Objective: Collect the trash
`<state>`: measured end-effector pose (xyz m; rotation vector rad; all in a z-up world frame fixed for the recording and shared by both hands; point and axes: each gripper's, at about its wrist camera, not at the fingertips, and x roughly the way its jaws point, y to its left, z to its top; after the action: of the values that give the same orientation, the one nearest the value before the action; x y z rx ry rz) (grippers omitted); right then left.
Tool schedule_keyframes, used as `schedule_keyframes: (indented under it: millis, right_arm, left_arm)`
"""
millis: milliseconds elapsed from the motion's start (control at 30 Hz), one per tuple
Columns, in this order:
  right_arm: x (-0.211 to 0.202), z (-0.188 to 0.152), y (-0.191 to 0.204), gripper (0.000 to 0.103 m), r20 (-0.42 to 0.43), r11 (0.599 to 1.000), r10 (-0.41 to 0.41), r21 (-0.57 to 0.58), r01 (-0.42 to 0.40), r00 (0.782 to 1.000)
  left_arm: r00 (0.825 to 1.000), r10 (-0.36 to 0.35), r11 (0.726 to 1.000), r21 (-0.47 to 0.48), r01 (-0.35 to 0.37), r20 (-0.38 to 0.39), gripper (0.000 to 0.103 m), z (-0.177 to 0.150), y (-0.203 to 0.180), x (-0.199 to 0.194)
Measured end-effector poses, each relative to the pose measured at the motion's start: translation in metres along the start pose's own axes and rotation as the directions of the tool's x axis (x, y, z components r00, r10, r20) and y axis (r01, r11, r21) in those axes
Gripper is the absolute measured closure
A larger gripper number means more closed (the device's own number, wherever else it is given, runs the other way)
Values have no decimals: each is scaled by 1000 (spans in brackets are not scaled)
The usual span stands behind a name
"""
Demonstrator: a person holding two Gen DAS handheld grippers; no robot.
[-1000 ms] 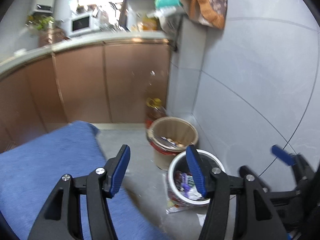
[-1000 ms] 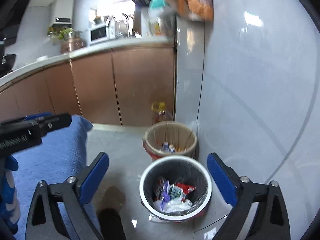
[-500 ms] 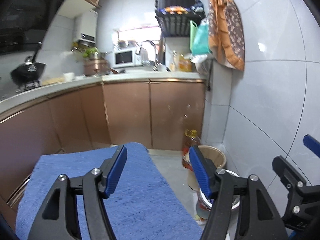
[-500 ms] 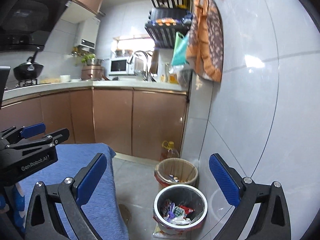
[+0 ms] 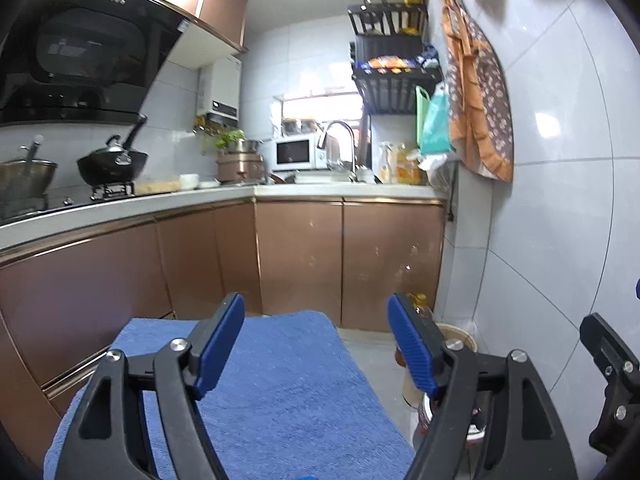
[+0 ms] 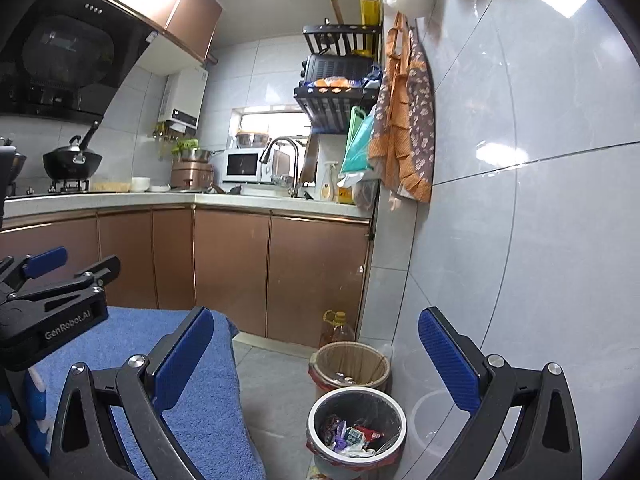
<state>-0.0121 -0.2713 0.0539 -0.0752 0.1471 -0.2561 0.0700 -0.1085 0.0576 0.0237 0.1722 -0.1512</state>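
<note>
A white-rimmed trash bin [image 6: 357, 428] stands on the floor by the right wall, with crumpled wrappers [image 6: 352, 436] inside. A tan bin [image 6: 351, 364] with a red liner stands just behind it. My right gripper [image 6: 316, 356] is open and empty, raised above and short of the bins. My left gripper [image 5: 316, 344] is open and empty over a blue towel-covered surface [image 5: 288, 384]; the bins are mostly hidden behind its right finger [image 5: 412, 348]. The left gripper also shows at the left edge of the right wrist view [image 6: 52, 300].
Brown kitchen cabinets [image 5: 344, 264] with a white countertop run across the back. An oil bottle [image 6: 337, 328] stands behind the tan bin. A grey tiled wall [image 6: 520, 200] is on the right, with an apron [image 6: 408, 120] hanging on it. Grey floor [image 6: 272, 392] lies between towel and bins.
Both grippers have tilted up and pulled back from the bins. The views now take in the whole kitchen, and the bins sit lower and smaller. Both stay open.
</note>
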Motion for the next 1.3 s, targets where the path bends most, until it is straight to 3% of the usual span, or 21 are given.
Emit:
schedule_keyframes:
  millis: [500, 1300]
  right_arm:
    - [-16, 2, 14, 0, 37, 999, 50, 0, -50, 998]
    - [-15, 0, 16, 0, 42, 997, 67, 35, -68, 997]
  left_arm:
    - [992, 104, 995, -18, -103, 67, 25, 3, 26, -21]
    - [988, 130, 991, -5, -130, 81, 25, -1, 30, -33]
